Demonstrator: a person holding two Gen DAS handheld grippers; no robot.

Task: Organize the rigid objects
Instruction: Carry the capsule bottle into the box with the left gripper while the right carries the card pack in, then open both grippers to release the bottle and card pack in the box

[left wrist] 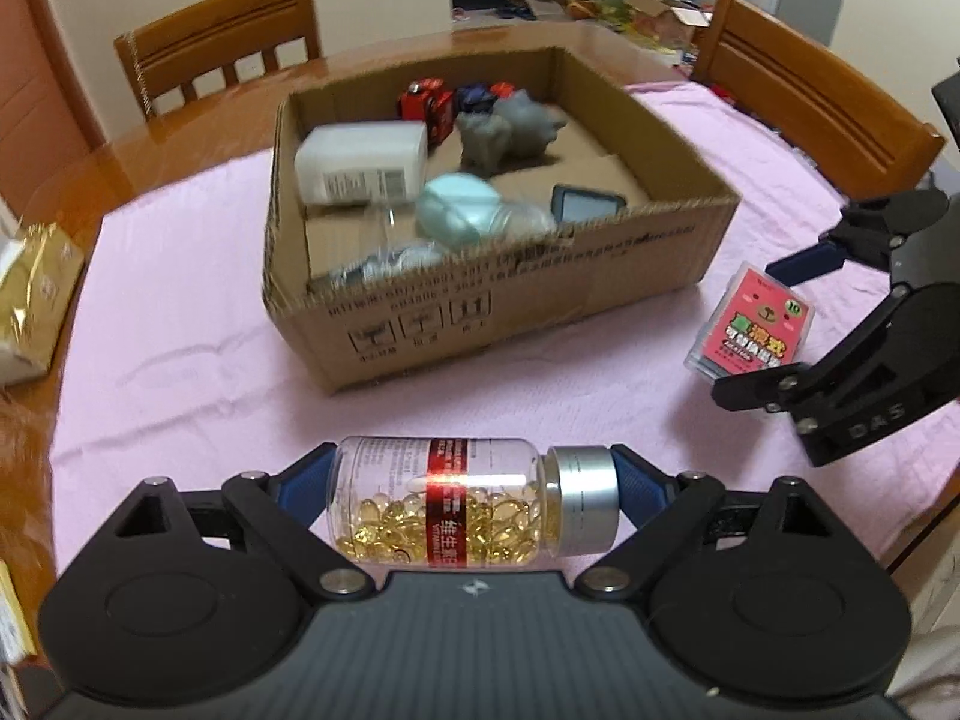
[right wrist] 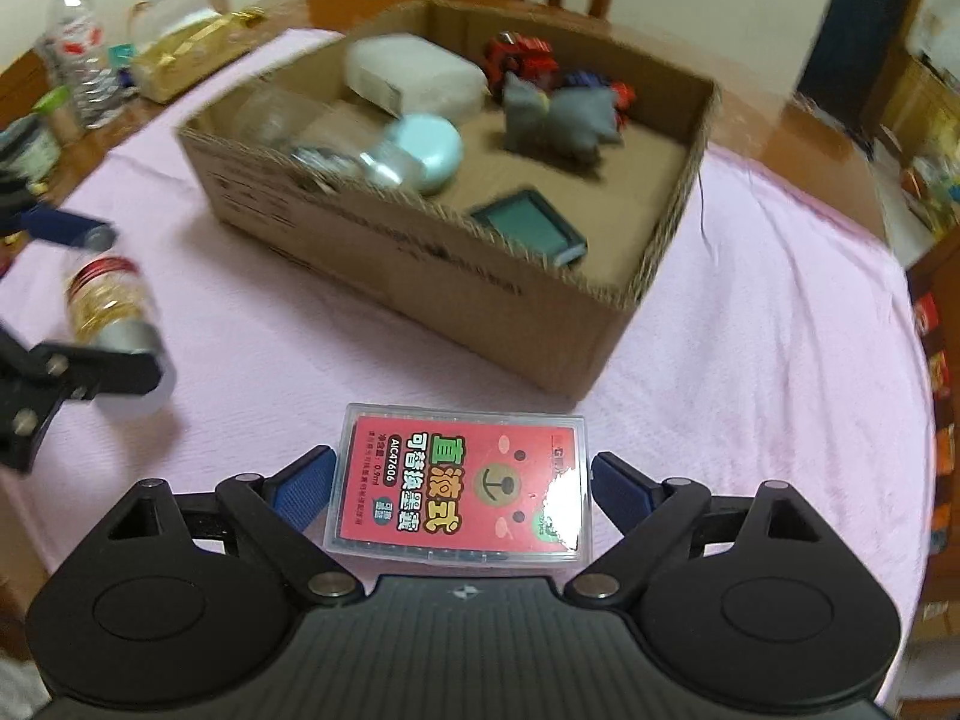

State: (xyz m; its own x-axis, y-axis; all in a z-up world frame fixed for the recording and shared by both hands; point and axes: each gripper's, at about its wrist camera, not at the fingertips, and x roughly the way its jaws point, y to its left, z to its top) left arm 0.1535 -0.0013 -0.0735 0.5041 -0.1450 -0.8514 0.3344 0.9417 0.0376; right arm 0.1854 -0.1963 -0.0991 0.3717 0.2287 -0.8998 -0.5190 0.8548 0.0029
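Observation:
A clear bottle of yellow capsules with a silver cap lies crosswise in my left gripper, its base and cap pressed between the blue pads; the right wrist view shows the same bottle at far left. My right gripper is shut on a flat red refill box in a clear case, the pads against its two sides. That refill box also shows at the right in the left wrist view. The open cardboard box stands just beyond both grippers.
The cardboard box holds a white container, grey toy figures, red toy cars, a mint round case and a small screen device. A pink cloth covers the table. Chairs stand behind; a gold package lies left.

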